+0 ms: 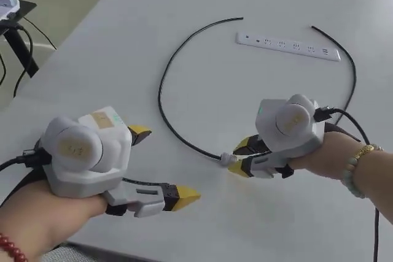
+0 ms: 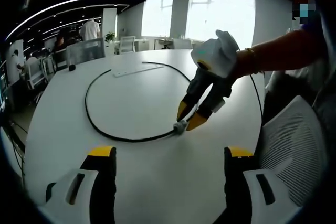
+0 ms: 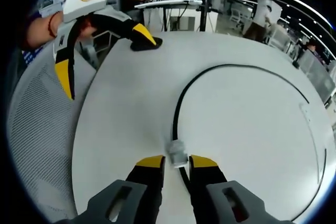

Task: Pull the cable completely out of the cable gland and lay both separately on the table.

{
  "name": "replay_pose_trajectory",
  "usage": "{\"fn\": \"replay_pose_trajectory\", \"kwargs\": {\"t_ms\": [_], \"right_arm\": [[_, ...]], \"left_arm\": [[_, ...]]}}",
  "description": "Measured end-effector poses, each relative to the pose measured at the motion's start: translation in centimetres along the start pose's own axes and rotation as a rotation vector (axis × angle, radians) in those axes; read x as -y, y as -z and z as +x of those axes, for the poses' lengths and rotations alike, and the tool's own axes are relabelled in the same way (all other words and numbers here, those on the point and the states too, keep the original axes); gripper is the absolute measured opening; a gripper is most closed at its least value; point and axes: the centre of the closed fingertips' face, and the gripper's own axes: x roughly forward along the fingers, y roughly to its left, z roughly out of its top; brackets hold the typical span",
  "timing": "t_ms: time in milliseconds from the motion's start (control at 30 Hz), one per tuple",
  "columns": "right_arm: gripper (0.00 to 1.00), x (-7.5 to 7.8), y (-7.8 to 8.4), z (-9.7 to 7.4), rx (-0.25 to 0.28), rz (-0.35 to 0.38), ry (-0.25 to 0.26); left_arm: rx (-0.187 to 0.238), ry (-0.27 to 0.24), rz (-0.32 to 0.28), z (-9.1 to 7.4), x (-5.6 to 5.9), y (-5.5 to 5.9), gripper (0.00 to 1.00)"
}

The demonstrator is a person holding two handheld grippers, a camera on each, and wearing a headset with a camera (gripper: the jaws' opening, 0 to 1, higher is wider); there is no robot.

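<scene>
Table (image 1: 92, 59): white, round-ended; I am looking down on it in the head view
Cable (image 1: 161, 96): black, lying flat in a wide open arc; one free end sits towards 12 o'clock in the head view, and the arc sweeps round by 9 o'clock down to about 5 o'clock
Cable gland (image 1: 228, 159): small and pale grey, threaded on the cable at the 5 o'clock end of the arc, resting on the table; not yet pulled off
Right gripper (image 1: 239, 157): held low over the table, yellow tips either side of the cable gland
Right fingers: narrowly parted; in the right gripper view the cable gland (image 3: 178, 152) sits at the tips and the cable (image 3: 181, 98) runs back between them; I cannot tell whether the pads press on it
Left gripper (image 1: 164, 164): at 7 o'clock in the head view, well apart from the cable gland
Left fingers: spread wide, nothing between them; the left gripper view has the cable gland (image 2: 180, 127) ahead at 12 o'clock, under the right gripper (image 2: 190, 117)
Power strip (image 1: 287, 46): white, flat on the table at 1 o'clock, beyond the cable
</scene>
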Motion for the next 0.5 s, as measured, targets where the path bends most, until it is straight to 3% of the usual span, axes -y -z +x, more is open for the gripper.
{"fn": "replay_pose_trajectory", "kwargs": {"t_ms": [500], "right_arm": [[0.09,0.33,-0.07,0.18,0.005,-0.002,-0.017]], "left_arm": [[-0.013,0.009,0.003,0.30,0.23,0.16,0.84]]}}
